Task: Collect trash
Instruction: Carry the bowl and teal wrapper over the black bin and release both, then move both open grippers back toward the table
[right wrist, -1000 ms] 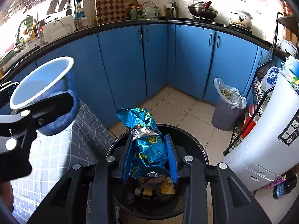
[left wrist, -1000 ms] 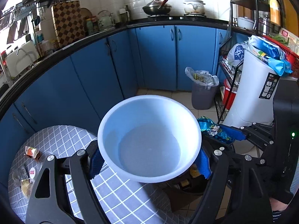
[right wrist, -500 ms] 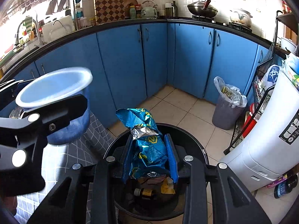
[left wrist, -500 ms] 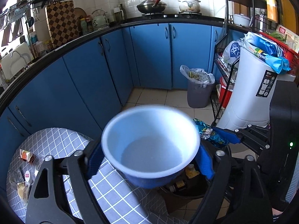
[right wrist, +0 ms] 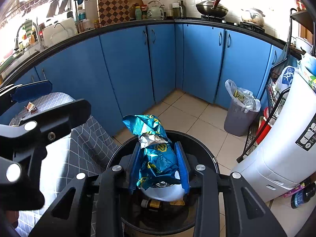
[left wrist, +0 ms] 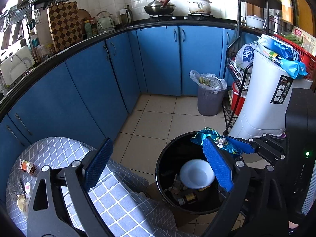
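Beside blue cabinets (left wrist: 158,59), checked tablecloth (left wrist: 122,203), perhaps gray; tiled floor (left wrist: 164,116).

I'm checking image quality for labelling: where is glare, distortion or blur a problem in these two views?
Left wrist view: fisheye bends the countertop into an arc; the white bowl in the black bin is sharp. Right wrist view: the sink area at upper left is blown out by daylight; the chip bag in the right gripper stays crisp.

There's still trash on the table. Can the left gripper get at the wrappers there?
Probably yes: the left gripper is open and empty, and the wrappers lie uncovered on the table beside it.
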